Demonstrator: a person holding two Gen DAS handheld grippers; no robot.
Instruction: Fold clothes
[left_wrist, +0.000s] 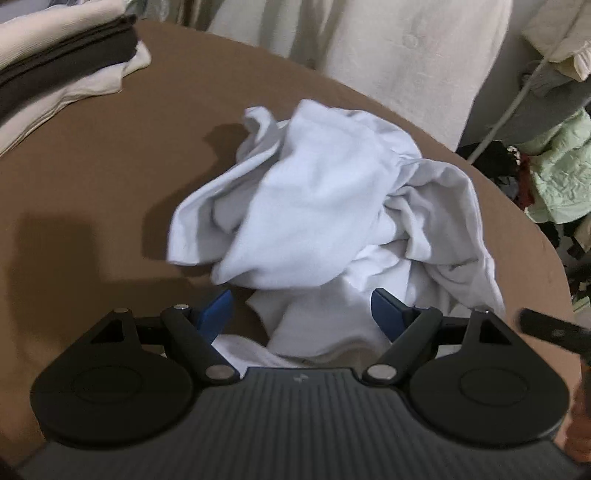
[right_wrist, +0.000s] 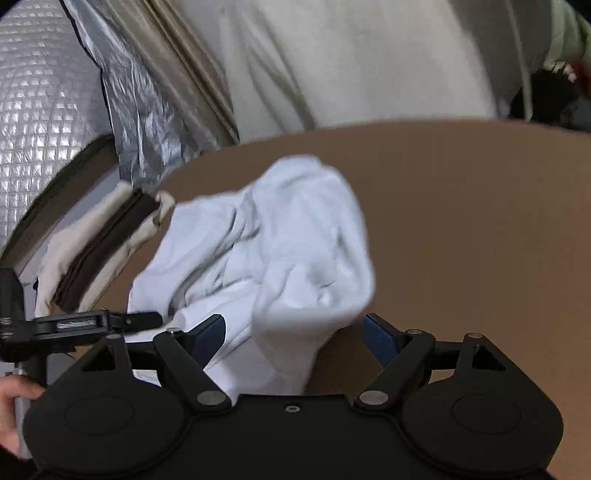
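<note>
Your left tool (left_wrist: 302, 312): blue pads spread wide, nothing pinched, crumpled white garment (left_wrist: 321, 218) lying loose just beyond tips. Your right tool (right_wrist: 293, 334): jaws spread too, garment (right_wrist: 273, 243) bulging between them; contact with left pad possible, blur hides it. Garment heaped mid brown table (left_wrist: 92, 184). Folded stack (left_wrist: 55, 70) sits left of garment, at table edge, near but apart.

A cluttered home room: pale curtains (left_wrist: 388, 55), heaped laundry (left_wrist: 554, 177) and folded clothes (left_wrist: 55, 66) surround a brown-covered worktop (left_wrist: 110, 166).
</note>
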